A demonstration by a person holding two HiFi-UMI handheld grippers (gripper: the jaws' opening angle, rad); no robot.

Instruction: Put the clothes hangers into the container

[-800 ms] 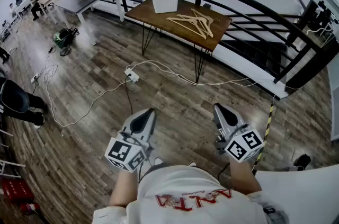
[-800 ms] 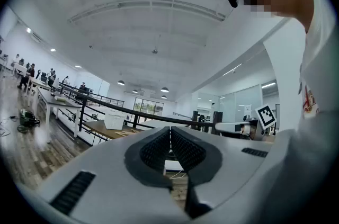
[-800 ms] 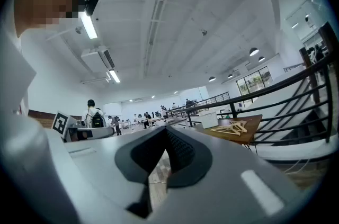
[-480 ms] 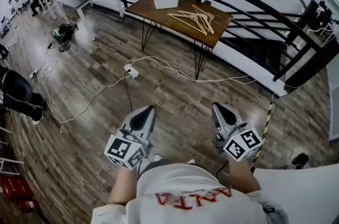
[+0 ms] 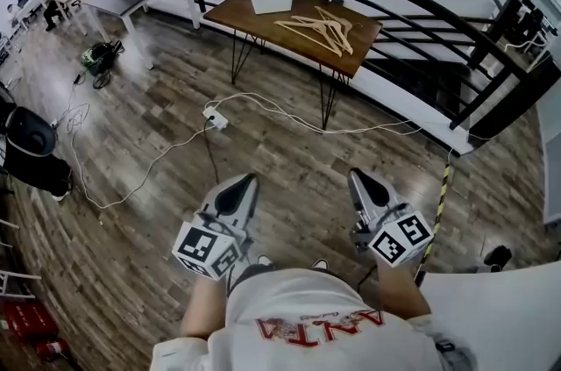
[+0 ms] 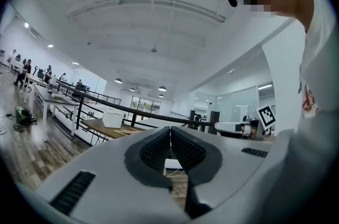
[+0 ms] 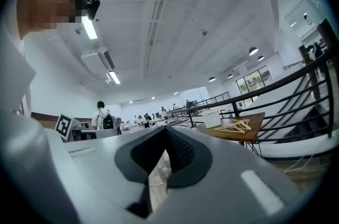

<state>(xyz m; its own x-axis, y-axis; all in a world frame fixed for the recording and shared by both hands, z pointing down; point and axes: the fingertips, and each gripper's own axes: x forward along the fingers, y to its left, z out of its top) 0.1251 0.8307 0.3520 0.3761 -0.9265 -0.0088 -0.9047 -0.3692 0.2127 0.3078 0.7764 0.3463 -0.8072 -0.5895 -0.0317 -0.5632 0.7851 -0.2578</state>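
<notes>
Your left claw (image 5: 240,188) and right claw (image 5: 361,182) are closed, empty. Hangers (image 5: 320,29), upper centre: likely light, stiff; pinch one shoulder.

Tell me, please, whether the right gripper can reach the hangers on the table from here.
Probably not yet: the right gripper, shut and empty, is at the person's waist, while the hangers lie on the table far across the floor.
</notes>
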